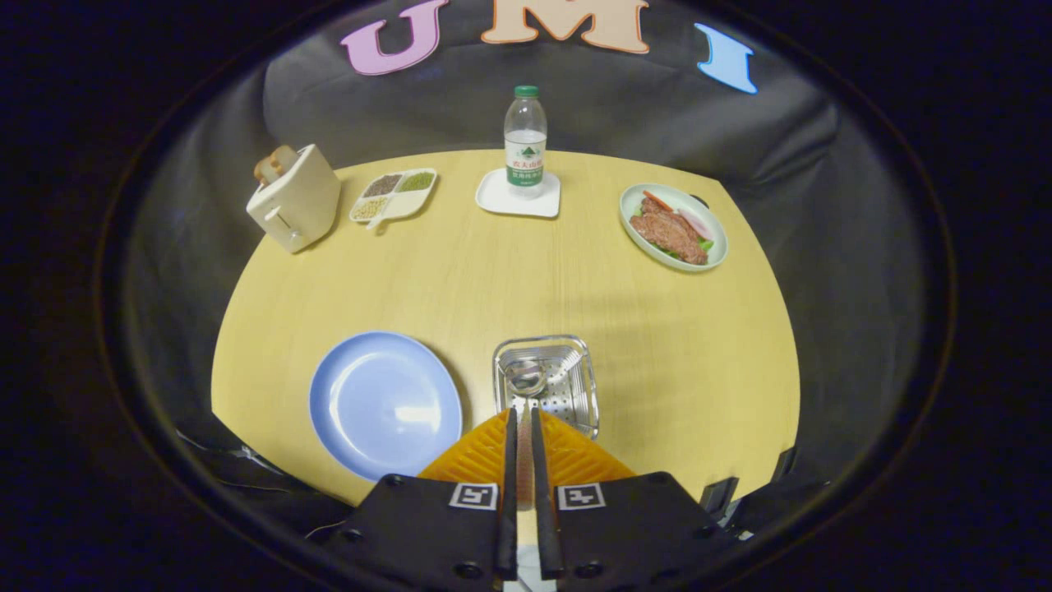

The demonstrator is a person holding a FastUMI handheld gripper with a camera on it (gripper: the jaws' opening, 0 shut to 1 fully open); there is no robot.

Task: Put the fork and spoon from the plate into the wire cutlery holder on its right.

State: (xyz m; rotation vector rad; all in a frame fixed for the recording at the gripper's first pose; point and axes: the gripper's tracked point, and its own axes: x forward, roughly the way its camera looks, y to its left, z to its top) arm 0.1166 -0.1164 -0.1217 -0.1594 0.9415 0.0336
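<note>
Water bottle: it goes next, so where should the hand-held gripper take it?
Around the labelled middle of the water bottle, coming level from the near side: it stands upright on a white coaster, round and narrow. First the hand-held gripper, shut on the spoon over the cutlery holder, must release it.

The table [509, 271] in the middle of the frame looks like pale wood with a smooth matt finish. Lower centre, the cutlery holder [567, 374] is shiny perforated metal, and the spoon [526, 380] inside gleams like polished steel. The plate [385, 403] at lower left is glossy. The bottle [525, 140] at upper centre is clear plastic. The backdrop [657, 123] is matt cloth.
</note>
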